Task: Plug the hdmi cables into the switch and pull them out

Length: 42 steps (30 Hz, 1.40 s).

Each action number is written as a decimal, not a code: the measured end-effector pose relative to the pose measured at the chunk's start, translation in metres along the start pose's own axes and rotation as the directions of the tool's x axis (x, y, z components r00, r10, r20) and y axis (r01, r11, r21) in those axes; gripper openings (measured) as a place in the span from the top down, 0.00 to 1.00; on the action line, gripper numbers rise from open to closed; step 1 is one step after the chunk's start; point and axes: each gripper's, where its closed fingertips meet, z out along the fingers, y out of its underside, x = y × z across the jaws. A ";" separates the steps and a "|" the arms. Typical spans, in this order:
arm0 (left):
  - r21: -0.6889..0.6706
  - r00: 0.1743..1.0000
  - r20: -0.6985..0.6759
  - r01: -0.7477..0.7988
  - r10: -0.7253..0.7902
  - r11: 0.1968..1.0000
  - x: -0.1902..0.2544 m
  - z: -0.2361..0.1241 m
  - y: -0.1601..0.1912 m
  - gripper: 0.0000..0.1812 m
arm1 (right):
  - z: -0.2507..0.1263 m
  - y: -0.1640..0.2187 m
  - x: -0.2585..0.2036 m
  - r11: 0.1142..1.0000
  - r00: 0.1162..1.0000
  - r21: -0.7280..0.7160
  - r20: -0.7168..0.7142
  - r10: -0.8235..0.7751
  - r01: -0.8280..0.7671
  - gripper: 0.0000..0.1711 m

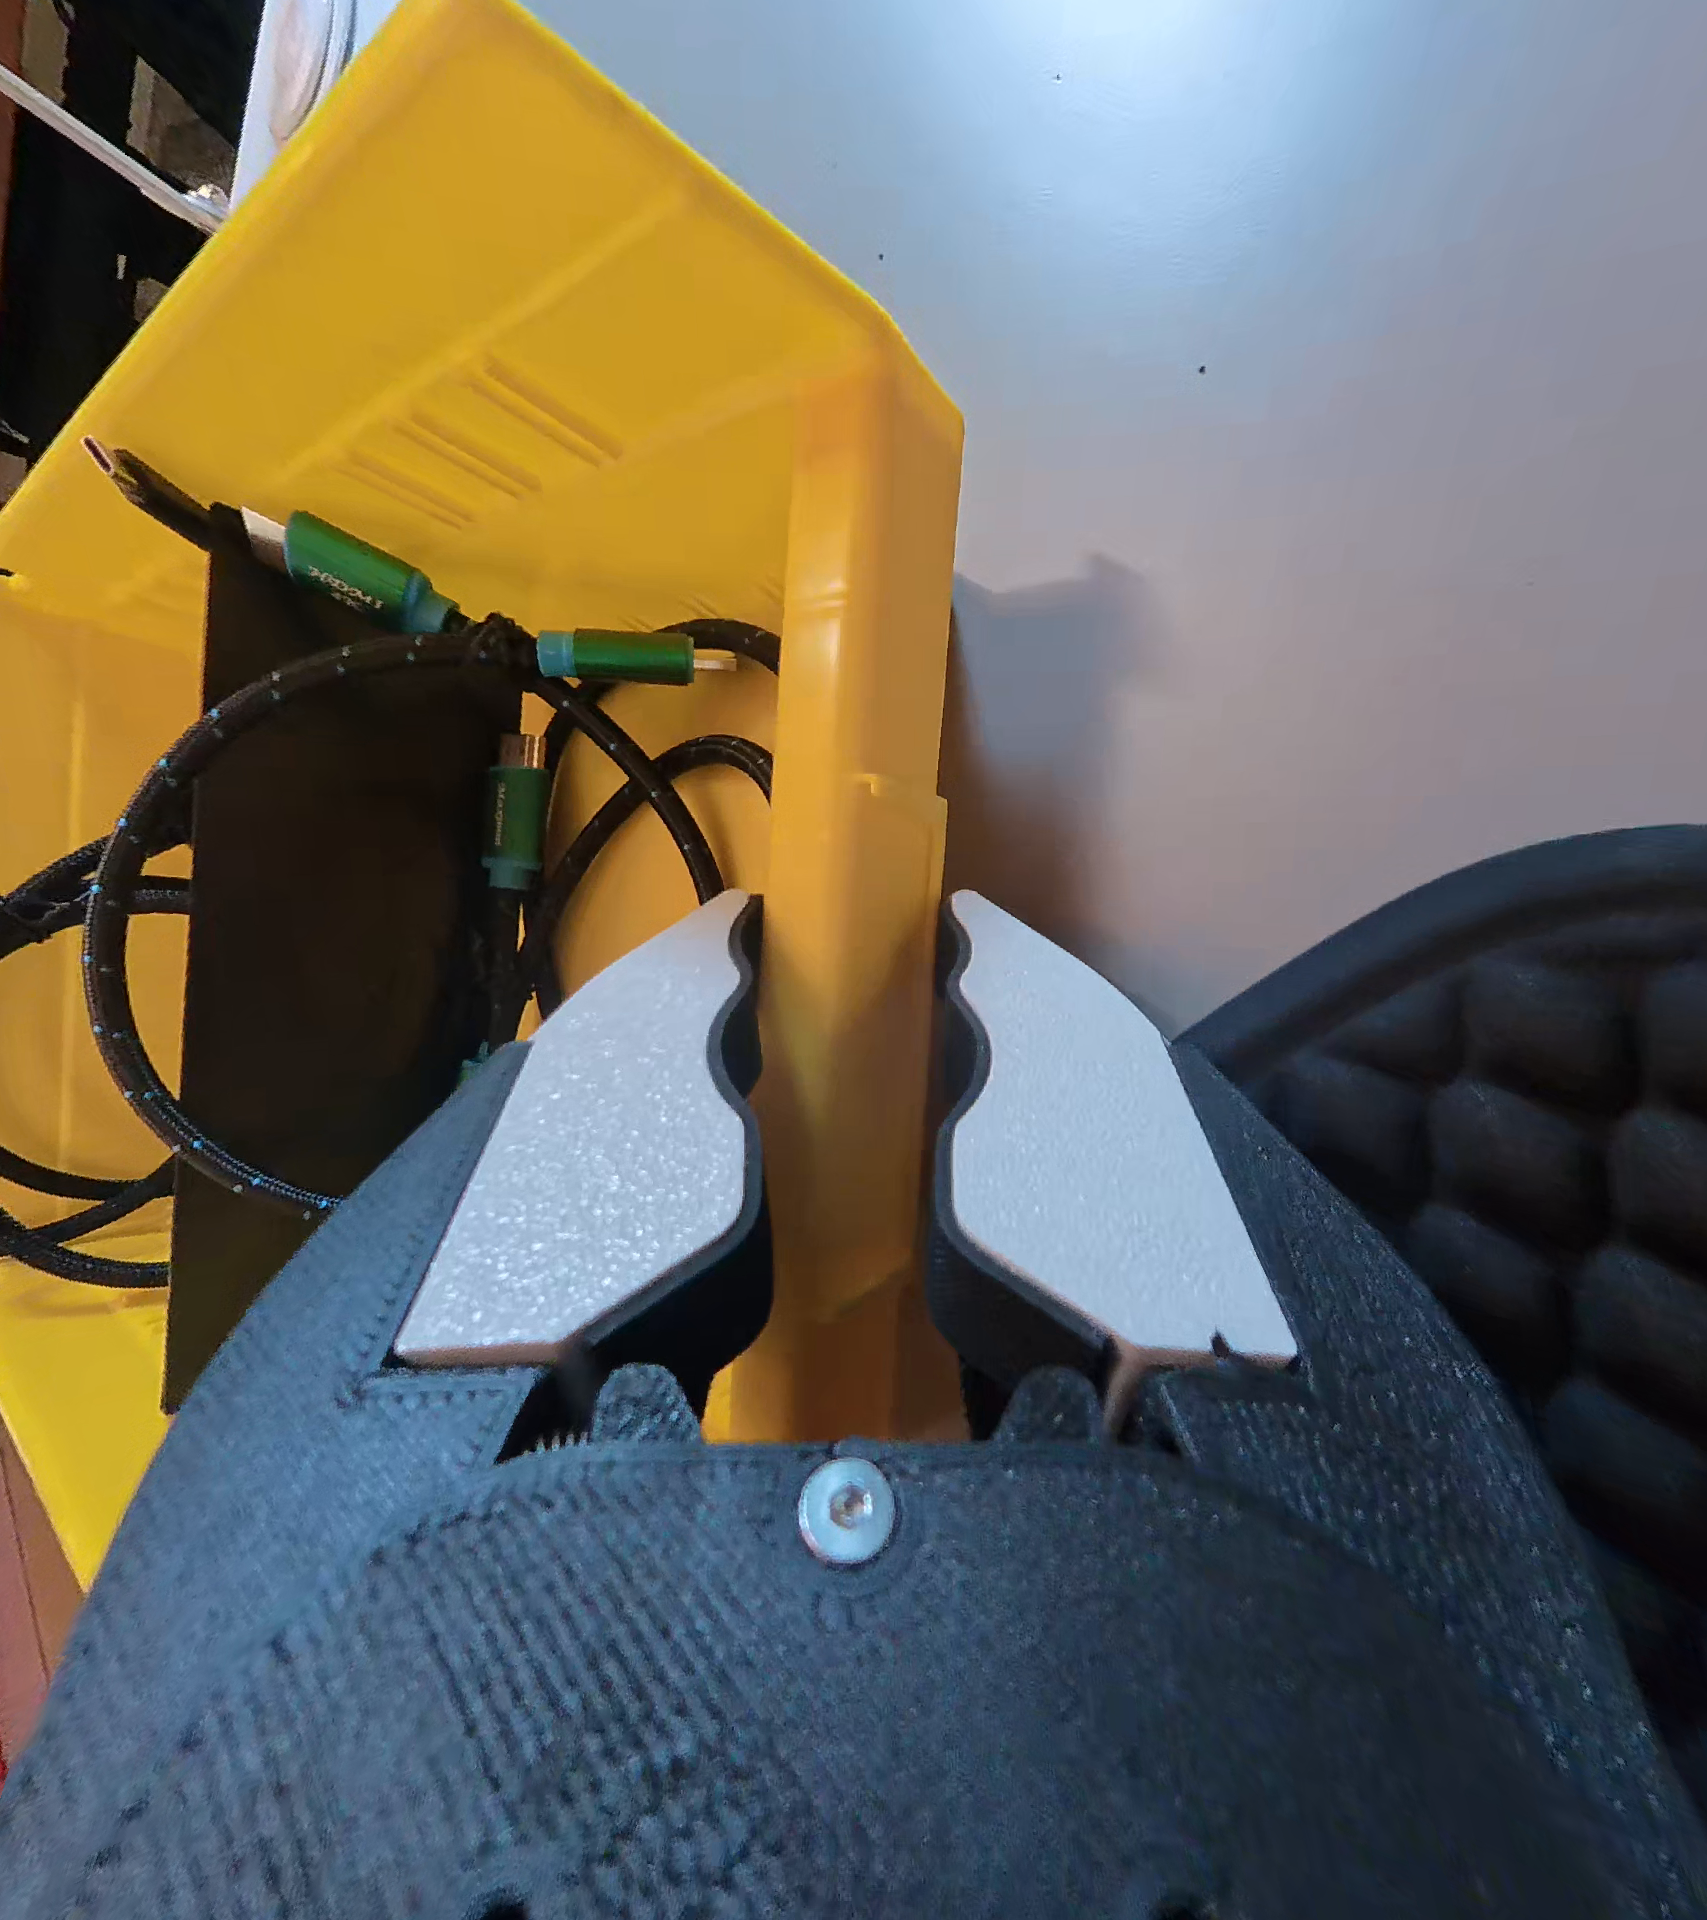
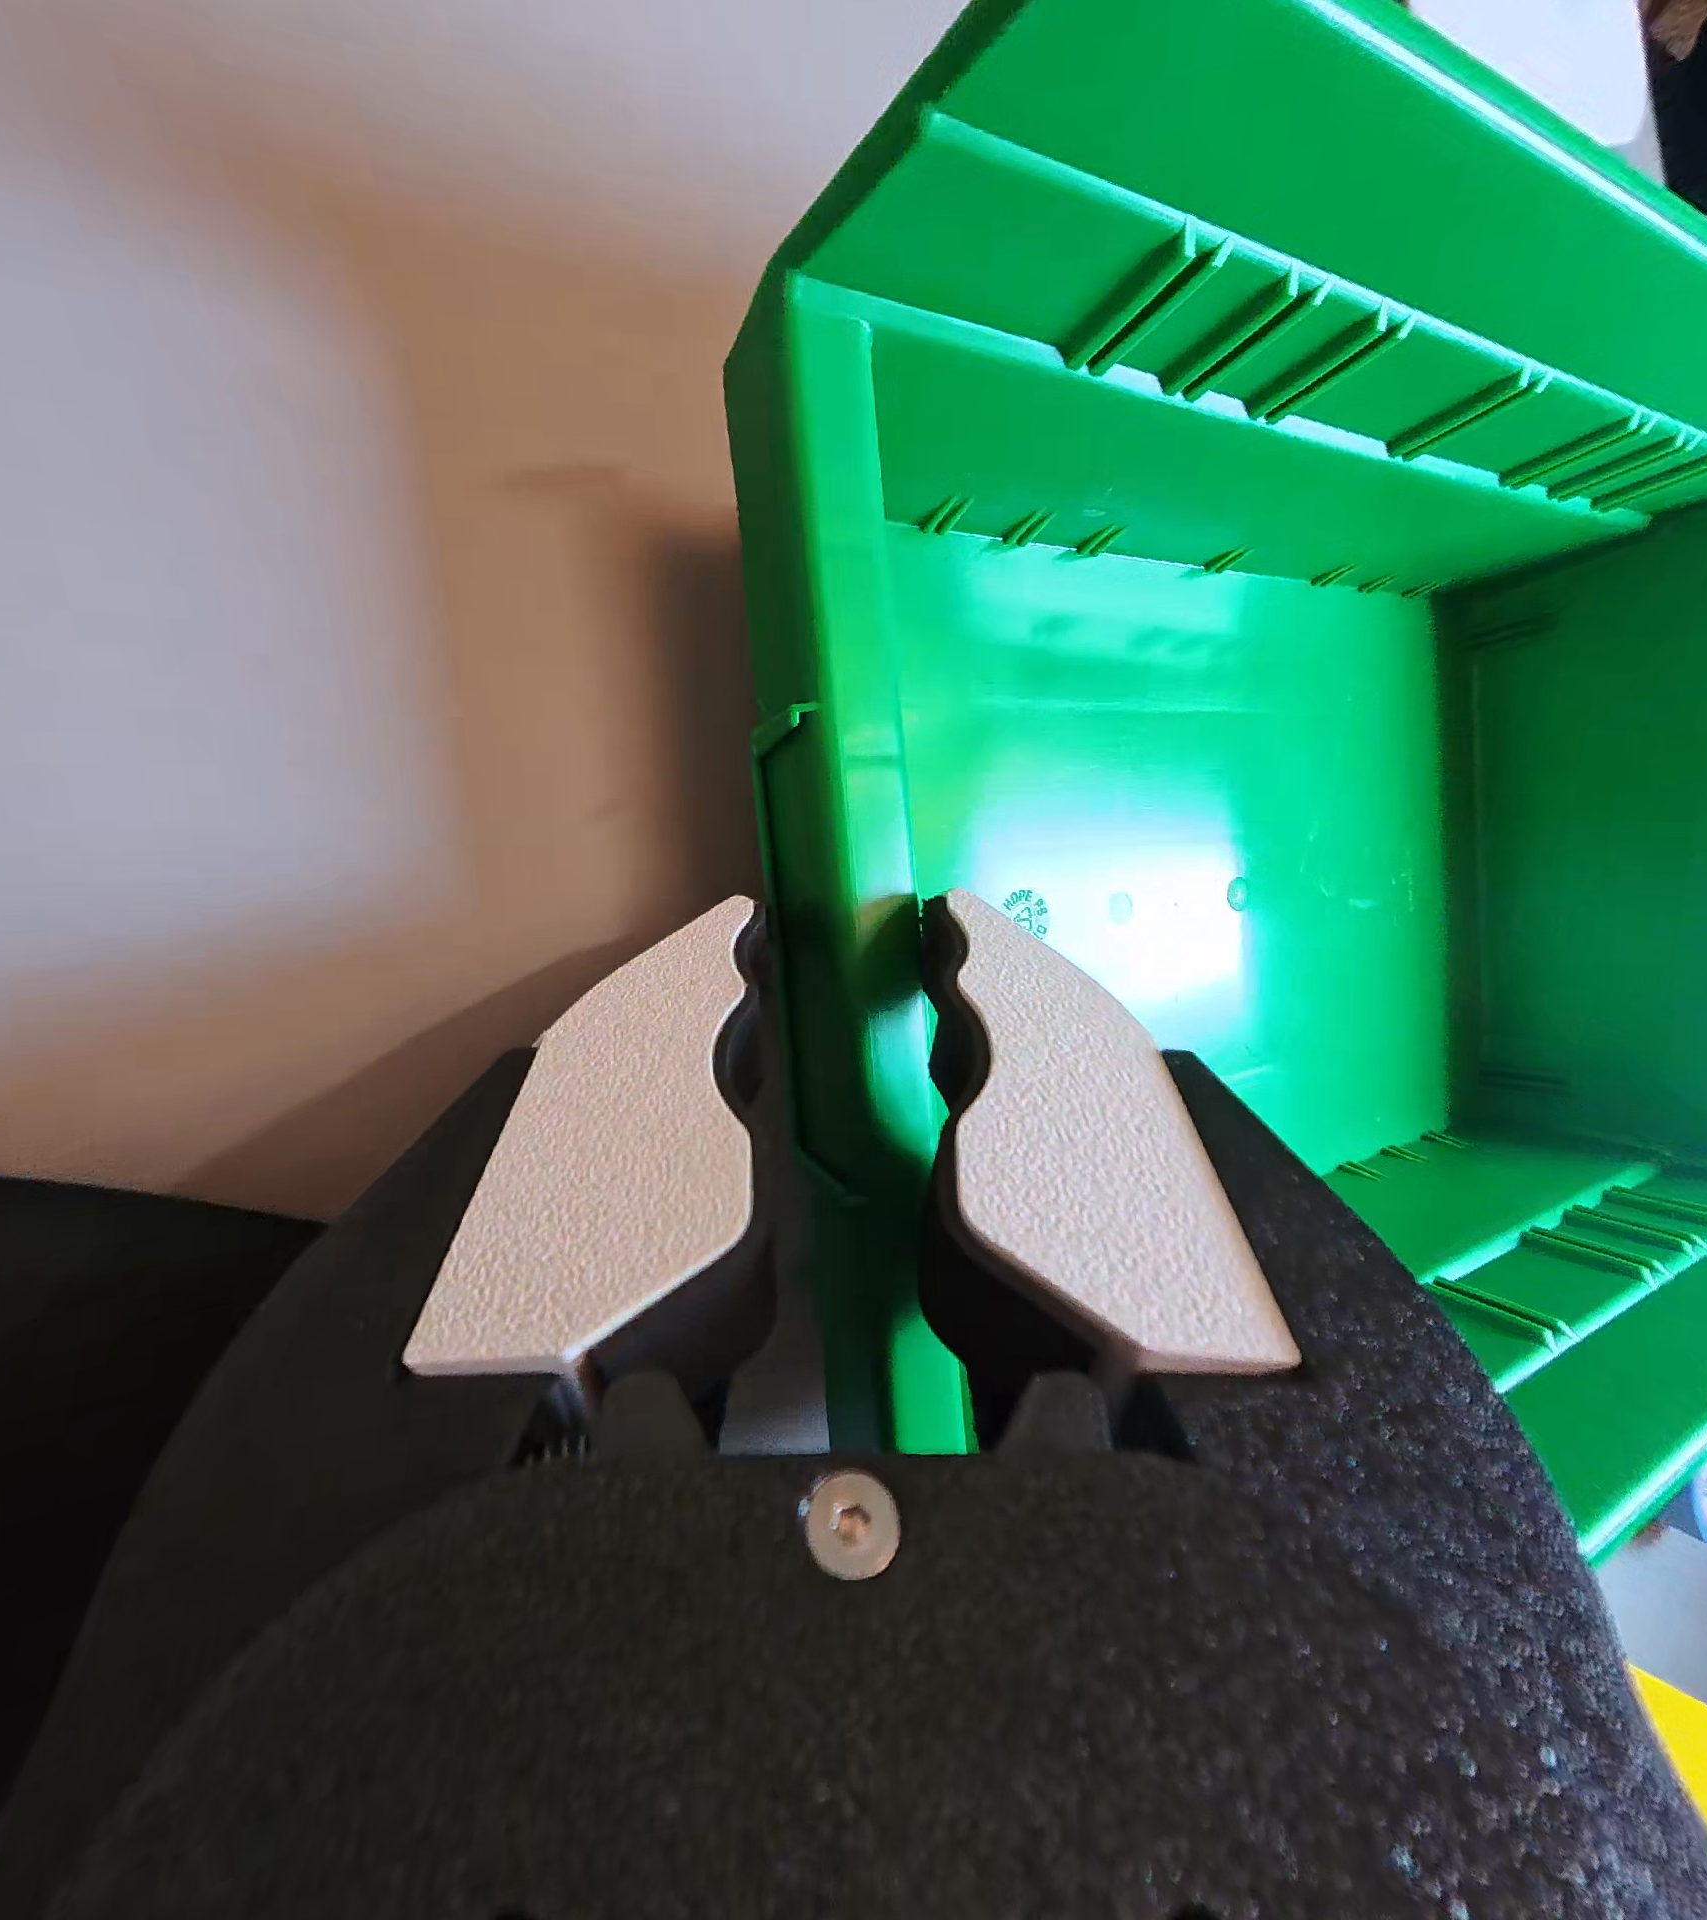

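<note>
Both grippers clamped on bin walls.
Left gripper (image 1: pixel 847 914) pinches yellow bin (image 1: pixel 558 343) wall; HDMI cables (image 1: pixel 350 665) and black switch (image 1: pixel 329 914) inside it. Right gripper (image 2: pixel 844 914) pinches green bin (image 2: pixel 1192 727) wall.

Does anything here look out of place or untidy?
Yes. In the yellow bin, black braided cables lie tangled, some loops spilling over its rim, green plugs loose. The green bin holds nothing.
</note>
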 end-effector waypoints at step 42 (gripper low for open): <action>-0.020 0.852 -0.032 0.522 -0.523 0.853 -0.232 0.026 0.032 0.78 | -0.033 -0.099 0.051 0.545 0.867 0.705 0.206 0.454 -0.453 0.84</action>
